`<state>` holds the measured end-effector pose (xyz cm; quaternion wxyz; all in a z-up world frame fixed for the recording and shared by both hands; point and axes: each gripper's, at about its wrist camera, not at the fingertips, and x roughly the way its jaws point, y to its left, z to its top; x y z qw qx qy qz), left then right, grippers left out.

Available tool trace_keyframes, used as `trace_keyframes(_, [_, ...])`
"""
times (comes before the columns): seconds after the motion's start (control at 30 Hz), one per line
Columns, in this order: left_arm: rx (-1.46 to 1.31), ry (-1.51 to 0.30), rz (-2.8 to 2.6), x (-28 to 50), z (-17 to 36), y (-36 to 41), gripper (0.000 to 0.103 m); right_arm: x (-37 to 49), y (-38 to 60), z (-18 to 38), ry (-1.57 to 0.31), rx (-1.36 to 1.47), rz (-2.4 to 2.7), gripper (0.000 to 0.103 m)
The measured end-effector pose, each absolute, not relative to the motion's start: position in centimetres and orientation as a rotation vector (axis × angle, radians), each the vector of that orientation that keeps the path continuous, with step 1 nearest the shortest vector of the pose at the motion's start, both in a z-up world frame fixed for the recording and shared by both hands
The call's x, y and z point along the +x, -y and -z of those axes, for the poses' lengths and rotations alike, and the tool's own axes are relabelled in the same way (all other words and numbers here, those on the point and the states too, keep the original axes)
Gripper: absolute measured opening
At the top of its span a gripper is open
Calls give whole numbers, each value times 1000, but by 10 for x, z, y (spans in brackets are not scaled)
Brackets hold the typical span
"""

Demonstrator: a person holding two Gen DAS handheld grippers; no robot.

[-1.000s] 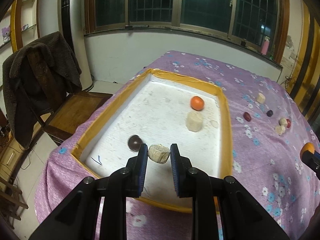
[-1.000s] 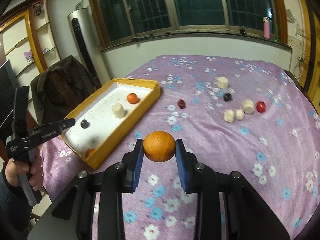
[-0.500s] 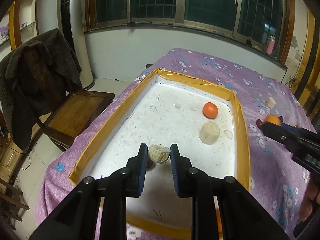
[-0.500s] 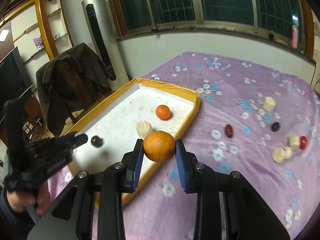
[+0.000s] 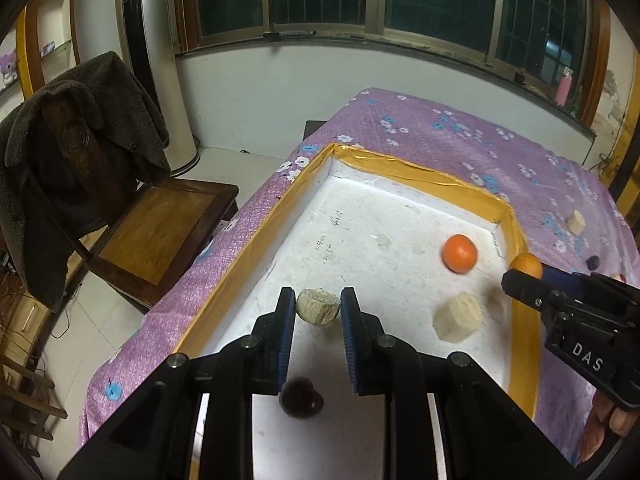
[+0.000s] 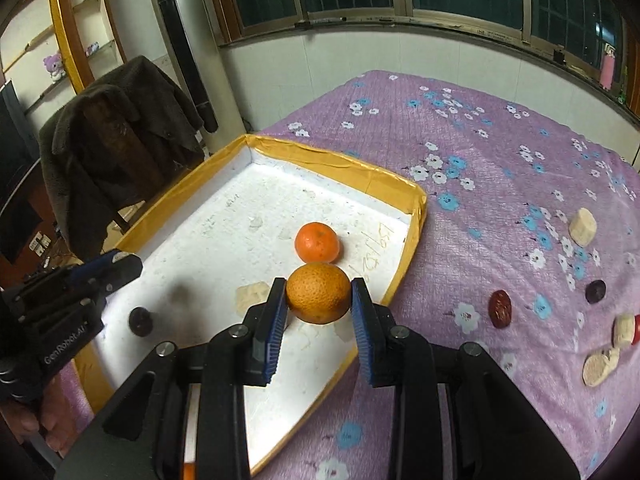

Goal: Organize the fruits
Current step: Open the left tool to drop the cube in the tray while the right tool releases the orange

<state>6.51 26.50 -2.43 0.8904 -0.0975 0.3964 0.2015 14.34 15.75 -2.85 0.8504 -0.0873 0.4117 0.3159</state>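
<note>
Two fruits are in transit, one per hand. The right gripper (image 6: 319, 312) pinches a dull orange (image 6: 318, 293), which a second ago hung over the purple cloth (image 6: 500, 152) beyond the tray's right-hand rim; it now hangs inside that rim (image 6: 416, 216), just short of the brighter mandarin (image 6: 318, 242) lying on the white floor. The left gripper (image 5: 318, 326) pinches a pale cut chunk (image 5: 318, 306) and has travelled from the near end toward the tray's middle; the dark round fruit (image 5: 300, 398) now sits under its jaws. Both loads look ready to be let down, so two more fruits should soon join those in the tray.

Room is tighter on the right: the mandarin and a second pale chunk (image 5: 456, 318) crowd that side. Open floor runs toward the far left corner (image 5: 336, 160). More fruit waits out on the cloth toward its right edge, including a red-brown one (image 6: 500, 308).
</note>
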Motion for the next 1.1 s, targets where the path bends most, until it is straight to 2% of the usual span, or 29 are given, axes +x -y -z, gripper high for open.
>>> trace_keyframes(1.1, [-213, -879, -503, 74, 37, -278, 22, 164, -176, 50, -890, -279, -632, 34])
